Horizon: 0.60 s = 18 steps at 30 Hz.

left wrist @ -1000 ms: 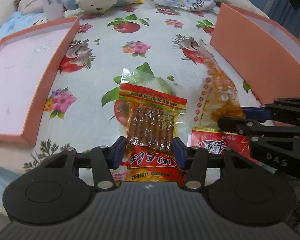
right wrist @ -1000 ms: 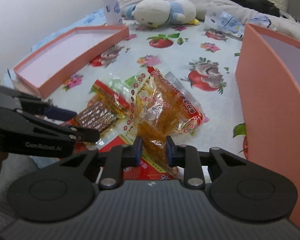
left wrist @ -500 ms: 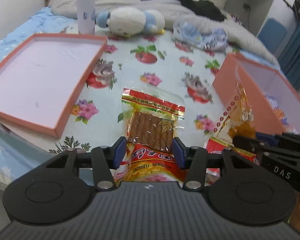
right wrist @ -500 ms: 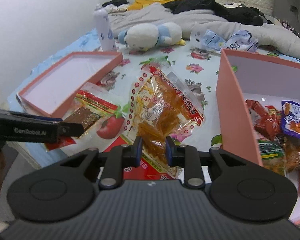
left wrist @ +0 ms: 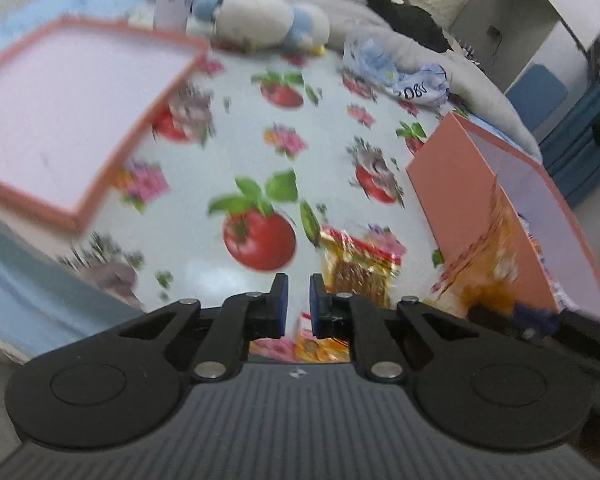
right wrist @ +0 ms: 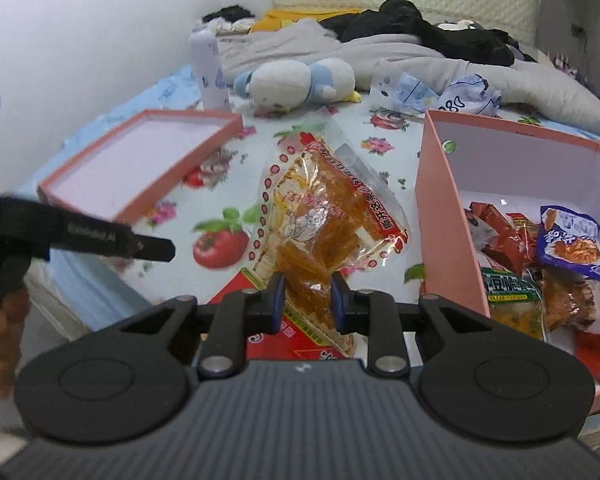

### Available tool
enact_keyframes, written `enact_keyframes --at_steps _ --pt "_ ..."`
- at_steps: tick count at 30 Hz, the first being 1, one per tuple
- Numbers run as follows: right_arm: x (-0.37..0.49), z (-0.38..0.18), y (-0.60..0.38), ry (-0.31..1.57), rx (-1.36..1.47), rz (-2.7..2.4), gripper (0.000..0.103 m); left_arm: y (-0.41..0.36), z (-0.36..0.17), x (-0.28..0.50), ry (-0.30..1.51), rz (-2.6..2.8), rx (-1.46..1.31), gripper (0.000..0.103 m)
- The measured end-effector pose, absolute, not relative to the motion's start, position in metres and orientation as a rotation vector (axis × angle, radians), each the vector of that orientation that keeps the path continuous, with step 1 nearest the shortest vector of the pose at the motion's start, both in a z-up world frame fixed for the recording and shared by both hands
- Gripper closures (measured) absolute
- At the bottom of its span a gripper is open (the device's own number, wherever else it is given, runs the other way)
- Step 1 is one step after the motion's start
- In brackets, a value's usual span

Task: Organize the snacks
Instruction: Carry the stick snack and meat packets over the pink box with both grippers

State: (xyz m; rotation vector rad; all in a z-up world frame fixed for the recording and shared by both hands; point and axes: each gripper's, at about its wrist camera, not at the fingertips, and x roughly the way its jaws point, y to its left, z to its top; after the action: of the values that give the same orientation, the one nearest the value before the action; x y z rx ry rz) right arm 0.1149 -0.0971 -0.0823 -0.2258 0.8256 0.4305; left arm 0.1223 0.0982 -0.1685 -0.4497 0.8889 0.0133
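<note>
1. Floral bedsheet (right wrist: 380, 152) across the bed, cut off at the near edge; bare patch around the printed tomato.
2. Deep pink box (right wrist: 440, 216) at right, open-topped, snack packs piled inside, near corner cut off by the frame.
3. Shallow pink lid (right wrist: 140, 160) at left, well apart from the box.
4. Right gripper (right wrist: 306, 296) clamped on orange snack bag (right wrist: 320, 232), lifted, just beside the box wall.
5. Left gripper (left wrist: 296, 304) nearly closed, nothing between fingers; view motion-blurred, brown stick pack (left wrist: 360, 272) beside it hard to read.
</note>
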Motion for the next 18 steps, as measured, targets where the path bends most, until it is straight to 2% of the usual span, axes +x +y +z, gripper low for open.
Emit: enact_keyframes --at_steps 3,5,7,11,18 --pt "0.115 -0.099 -0.096 0.841 -0.27 0.41 0.076 0.105 -0.187 0.132 0.92 -0.01 -0.541 0.089" --pt "0.12 -0.109 -0.095 0.853 -0.293 0.4 0.076 0.109 -0.199 0.142 0.952 -0.032 -0.602 0.079" --pt "0.124 -0.122 -0.092 0.873 -0.327 0.392 0.076 0.111 -0.21 0.152 0.976 -0.039 -0.637 0.051" --pt "0.129 -0.154 -0.089 0.961 -0.351 0.403 0.076 0.107 -0.219 0.167 0.998 -0.032 -0.614 0.046" --pt "0.128 -0.153 -0.095 0.964 -0.316 0.408 0.076 0.113 -0.232 0.176 1.014 -0.04 -0.724 0.044"
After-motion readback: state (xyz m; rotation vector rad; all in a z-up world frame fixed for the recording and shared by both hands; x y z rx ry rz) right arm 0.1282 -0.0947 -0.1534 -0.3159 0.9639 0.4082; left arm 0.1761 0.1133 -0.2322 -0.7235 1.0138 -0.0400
